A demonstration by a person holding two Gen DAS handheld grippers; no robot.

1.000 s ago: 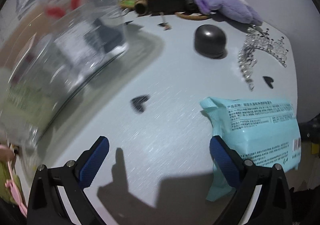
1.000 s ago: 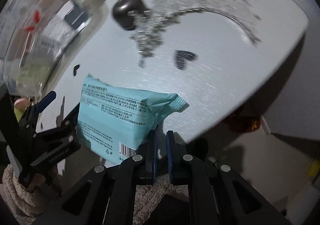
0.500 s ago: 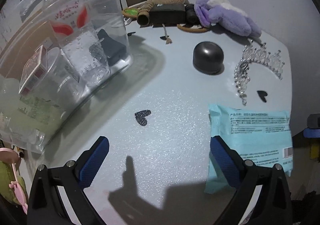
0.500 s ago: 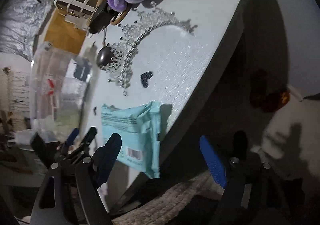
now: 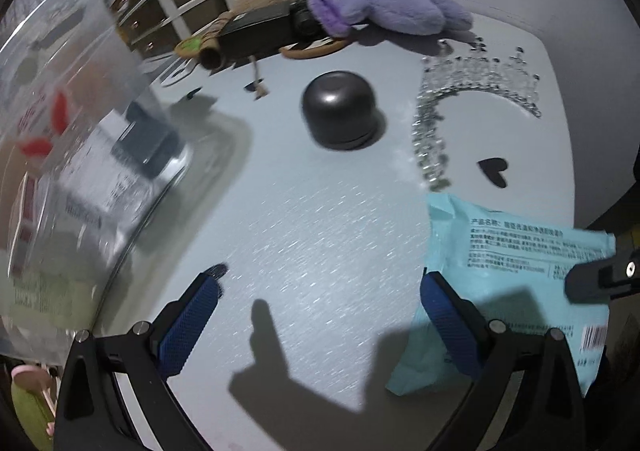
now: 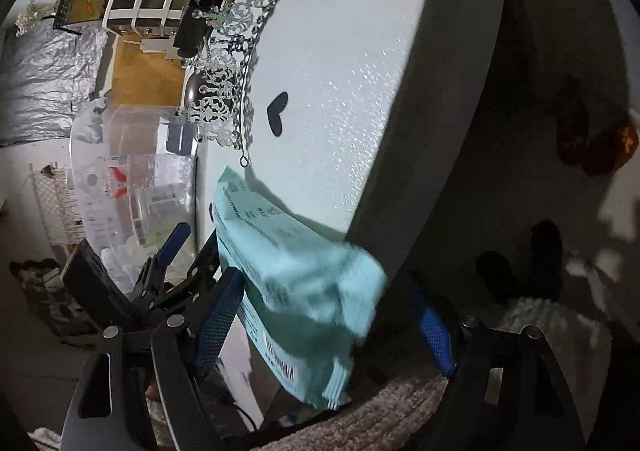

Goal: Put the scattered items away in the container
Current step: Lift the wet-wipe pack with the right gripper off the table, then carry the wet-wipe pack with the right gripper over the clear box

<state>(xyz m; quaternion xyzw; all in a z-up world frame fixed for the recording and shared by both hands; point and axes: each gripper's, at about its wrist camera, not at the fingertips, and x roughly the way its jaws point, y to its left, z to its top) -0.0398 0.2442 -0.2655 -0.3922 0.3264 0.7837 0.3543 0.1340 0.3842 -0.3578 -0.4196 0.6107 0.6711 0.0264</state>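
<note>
Grey table (image 5: 320, 235), dome (image 5: 339, 109), tiara (image 5: 472, 91), plush (image 5: 384, 7), clear bin (image 5: 80, 155)

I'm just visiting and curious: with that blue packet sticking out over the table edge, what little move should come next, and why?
Probably close the right gripper on the light-blue wipes pack. Its jaws are open with the pack's overhanging end between them, not yet pinched, and the clear container waits across the table.

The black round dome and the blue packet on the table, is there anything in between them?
No, just bare table lies between the dome and the blue packet. The left wrist view shows it; the tiara sits off to the side.
</note>
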